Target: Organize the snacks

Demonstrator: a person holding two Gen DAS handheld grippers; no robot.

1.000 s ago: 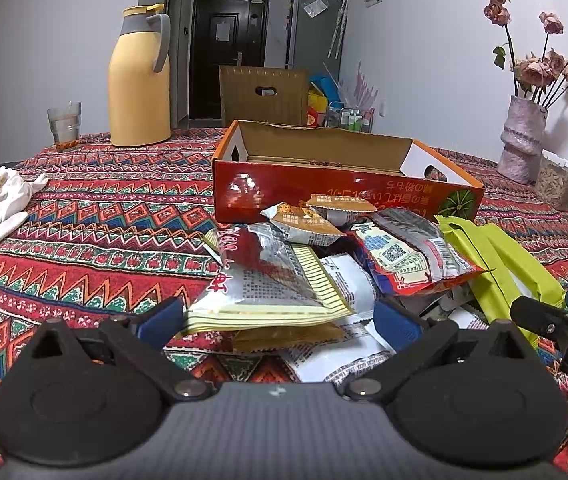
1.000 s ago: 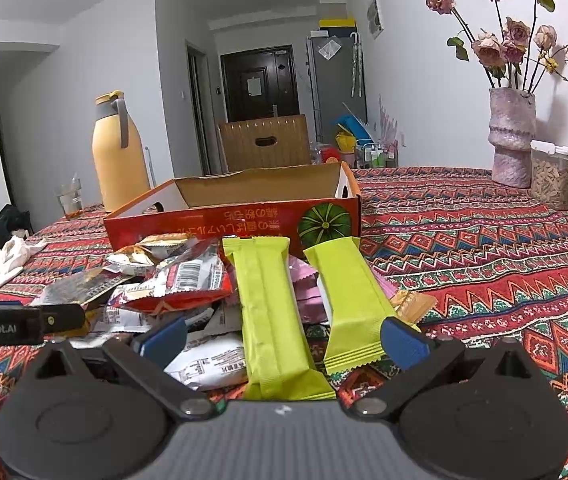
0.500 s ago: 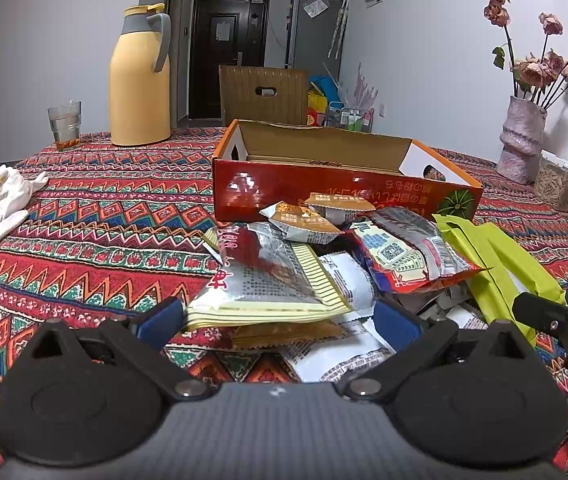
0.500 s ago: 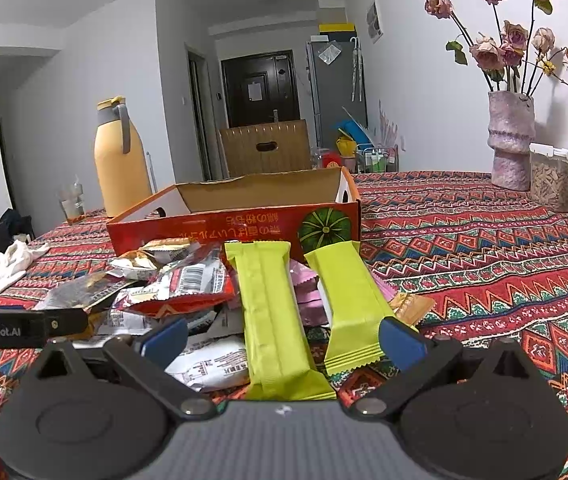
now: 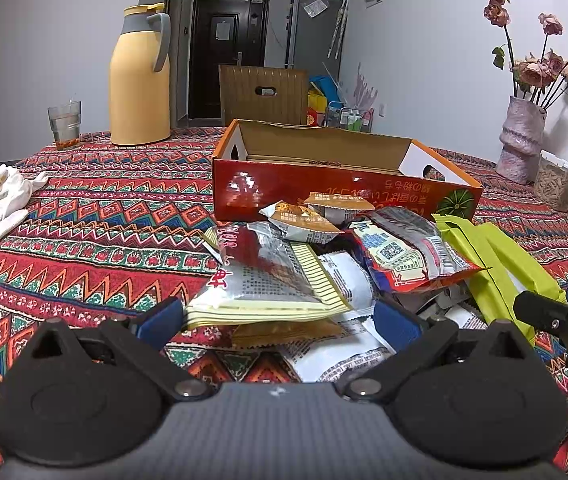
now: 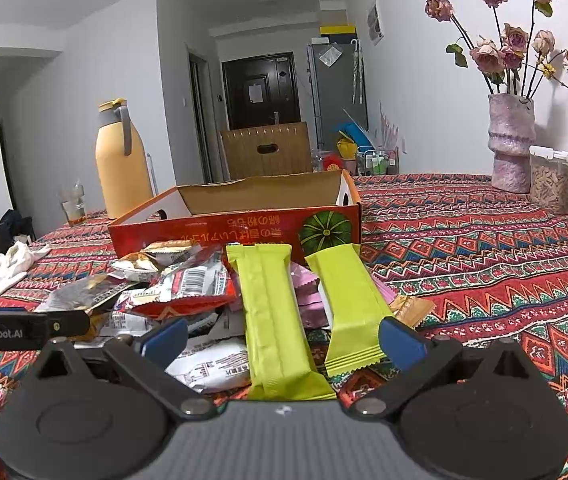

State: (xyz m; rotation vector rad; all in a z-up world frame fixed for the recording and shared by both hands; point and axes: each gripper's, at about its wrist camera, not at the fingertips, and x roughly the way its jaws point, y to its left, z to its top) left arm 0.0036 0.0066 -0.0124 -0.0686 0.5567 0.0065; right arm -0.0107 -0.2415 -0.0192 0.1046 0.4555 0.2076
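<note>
Patterned cloth covers the surface, where nothing has shifted: snack packets [image 5: 284, 276] are heaped before the empty red box [image 5: 340, 184], both grippers' fingers [image 6: 398, 338] spread wide, nothing held.

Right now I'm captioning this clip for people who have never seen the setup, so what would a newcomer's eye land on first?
First, the heap of snack packets on the patterned tablecloth, with two lime-green packets lying side by side at its right edge. Just behind the heap stands an open red cardboard box. Farther back, a tall yellow thermos jug stands to the left and dried roses in a vase to the right.
</note>
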